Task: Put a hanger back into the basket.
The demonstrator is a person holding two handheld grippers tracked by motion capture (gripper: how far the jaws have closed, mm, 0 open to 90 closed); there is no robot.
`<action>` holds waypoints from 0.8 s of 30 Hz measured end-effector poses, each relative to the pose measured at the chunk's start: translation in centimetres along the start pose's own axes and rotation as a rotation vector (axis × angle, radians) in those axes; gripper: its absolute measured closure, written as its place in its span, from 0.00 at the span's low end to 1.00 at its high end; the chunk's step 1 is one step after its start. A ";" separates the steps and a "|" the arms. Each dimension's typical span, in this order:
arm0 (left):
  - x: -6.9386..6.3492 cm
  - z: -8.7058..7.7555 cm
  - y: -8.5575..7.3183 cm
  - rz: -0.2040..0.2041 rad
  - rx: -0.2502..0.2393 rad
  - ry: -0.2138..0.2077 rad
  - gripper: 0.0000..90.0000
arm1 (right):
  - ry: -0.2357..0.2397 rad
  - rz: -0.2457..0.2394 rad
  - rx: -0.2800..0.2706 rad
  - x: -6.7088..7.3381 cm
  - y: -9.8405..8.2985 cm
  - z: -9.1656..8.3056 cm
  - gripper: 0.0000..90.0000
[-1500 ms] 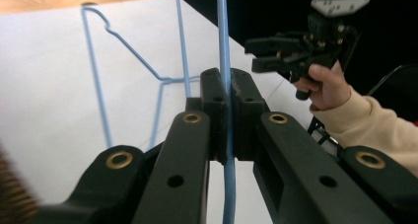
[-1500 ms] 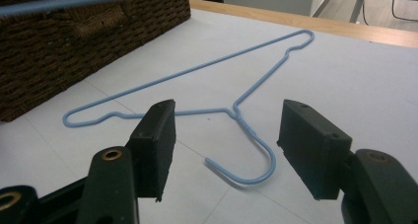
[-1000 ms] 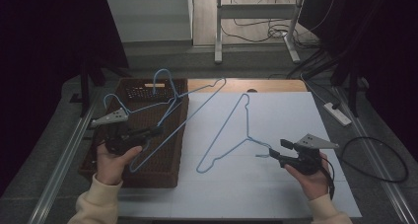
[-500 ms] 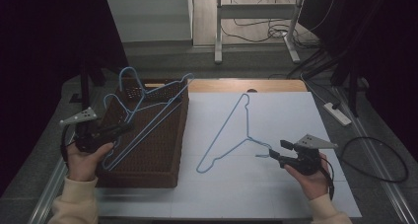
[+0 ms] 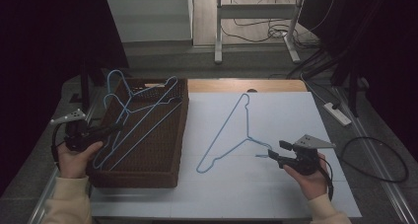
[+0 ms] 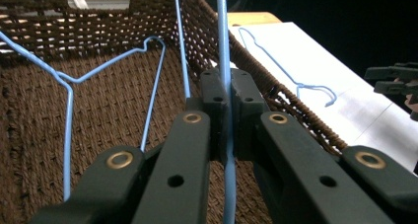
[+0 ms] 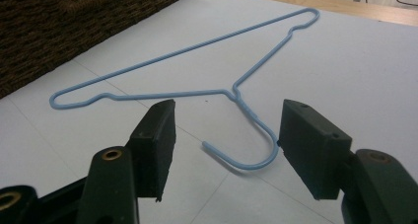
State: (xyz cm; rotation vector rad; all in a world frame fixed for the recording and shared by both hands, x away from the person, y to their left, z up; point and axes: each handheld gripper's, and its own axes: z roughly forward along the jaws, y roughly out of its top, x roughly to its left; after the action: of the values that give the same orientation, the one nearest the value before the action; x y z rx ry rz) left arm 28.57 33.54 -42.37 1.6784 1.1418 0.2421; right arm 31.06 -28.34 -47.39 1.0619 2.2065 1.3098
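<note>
Since a second ago, the left gripper (image 5: 106,130) has carried its blue wire hanger (image 5: 140,118) from the middle of the high view out toward the left, so that the hanger now hangs over the brown wicker basket (image 5: 180,135) rather than half across the white sheet (image 5: 276,184). Another hanger (image 5: 116,93) leans in the basket's far left corner, its hook above the rim. Judging by this, the carried hanger is close to being dropped in with it. The right gripper (image 5: 276,152) has kept its place at the lower right, just beside the hook of the remaining hanger (image 5: 231,135), which lies flat on the sheet in the centre.

From the left gripper view, the jaws are clamped tight on the hanger's wire (image 6: 223,61), which runs straight up the middle of the frame; the basket's woven floor (image 6: 113,115) lies below, and the other hanger (image 6: 69,86) shows at the left.

From the right gripper view, the jaws stand apart with nothing pressed between them, and the flat hanger's hook (image 7: 246,157) curls just ahead of them, near the right pad (image 7: 313,152).

As for the setting, the sheet covers a wooden tabletop (image 5: 246,85) whose bare edge shows at the top centre. Beyond it are grey floor, a desk frame (image 5: 219,26) and loose cables (image 5: 315,66), with dark surroundings at both sides.
</note>
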 end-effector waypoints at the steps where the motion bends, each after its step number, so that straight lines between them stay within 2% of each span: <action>1: 0.1 0.2 0.0 0.002 0.006 0.001 0.96 | 0.000 0.000 0.000 0.0 0.0 0.0 0.44; 5: 0.5 1.0 0.3 0.001 0.033 -0.005 0.96 | 0.001 0.003 -0.005 -0.1 0.0 -0.1 0.44; 8: 0.7 1.6 0.6 0.015 0.072 -0.001 0.96 | 0.002 0.005 -0.005 -0.1 0.0 -0.1 0.44; 14: 1.7 2.3 0.9 -0.008 0.118 -0.029 0.96 | 0.007 0.002 -0.006 -0.1 0.1 0.0 0.45; 21: 2.6 3.9 0.6 -0.010 0.206 0.001 0.96 | 0.008 -0.001 -0.003 0.0 0.1 0.0 0.45; 24: 2.9 4.4 0.4 -0.024 0.222 0.010 0.96 | 0.009 0.002 0.003 0.0 0.0 0.1 0.45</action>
State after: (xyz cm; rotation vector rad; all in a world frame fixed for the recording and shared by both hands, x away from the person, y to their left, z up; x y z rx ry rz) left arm 33.14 33.01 -44.95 1.8574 1.2319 0.1114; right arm 31.16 -28.27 -47.43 1.0613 2.2149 1.3151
